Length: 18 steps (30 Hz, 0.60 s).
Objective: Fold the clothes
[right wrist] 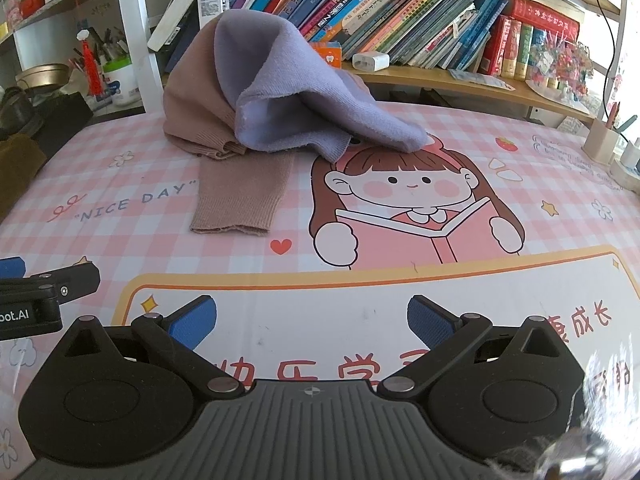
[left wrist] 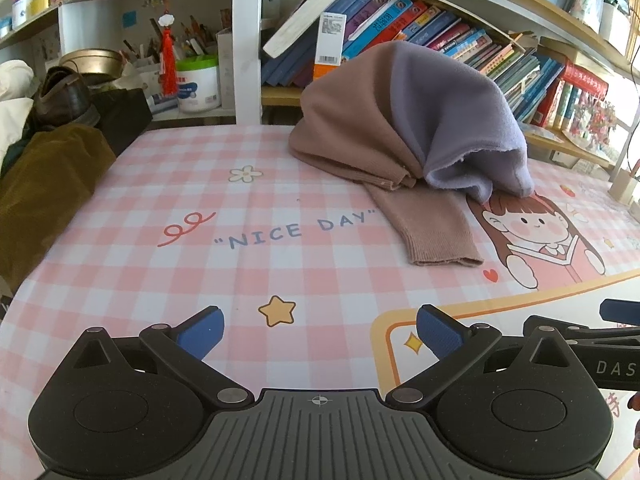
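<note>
Left gripper (left wrist: 320, 330) and right gripper (right wrist: 312, 320) hovered with fingers wide, holding nothing; brown-and-lavender sweater (left wrist: 400, 128) lay heaped on checked tablecloth (left wrist: 160, 184).

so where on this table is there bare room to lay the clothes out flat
The table is bare left of the heaped brown and purple clothes, around the "NICE DAY" print, and in front, between the brown sleeve and both open grippers. Crowded: the far edge under the bookshelf, and the left edge by the olive cloth.
</note>
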Tool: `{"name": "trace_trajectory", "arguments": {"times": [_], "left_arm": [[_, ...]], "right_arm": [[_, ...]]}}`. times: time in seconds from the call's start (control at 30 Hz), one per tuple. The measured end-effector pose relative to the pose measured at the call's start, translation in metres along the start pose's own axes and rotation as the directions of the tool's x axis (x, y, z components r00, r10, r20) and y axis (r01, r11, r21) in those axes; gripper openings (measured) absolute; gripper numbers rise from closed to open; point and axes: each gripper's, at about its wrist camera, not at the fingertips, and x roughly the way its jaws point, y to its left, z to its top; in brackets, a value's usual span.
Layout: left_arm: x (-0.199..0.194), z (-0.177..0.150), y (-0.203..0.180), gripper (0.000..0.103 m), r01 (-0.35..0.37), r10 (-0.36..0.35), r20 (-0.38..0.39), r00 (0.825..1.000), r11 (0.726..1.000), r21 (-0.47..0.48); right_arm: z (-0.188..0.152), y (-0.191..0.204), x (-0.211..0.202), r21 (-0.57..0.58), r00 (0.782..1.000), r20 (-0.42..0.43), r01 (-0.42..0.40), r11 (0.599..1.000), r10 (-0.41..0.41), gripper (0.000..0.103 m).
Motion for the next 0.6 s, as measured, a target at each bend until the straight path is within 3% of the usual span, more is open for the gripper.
{"name": "trace_trajectory", "arguments": {"times": [0.6], "left_arm": [[-0.002,-0.0007,-0.0025,0.103,0.014,-0.014,0.002,1.0,1.0,0.0]], "right_arm": [[-0.0008,-0.0019,-0.0029,0.006,1.0,0.002,0.002,1.0,-0.002,0.103]]}}
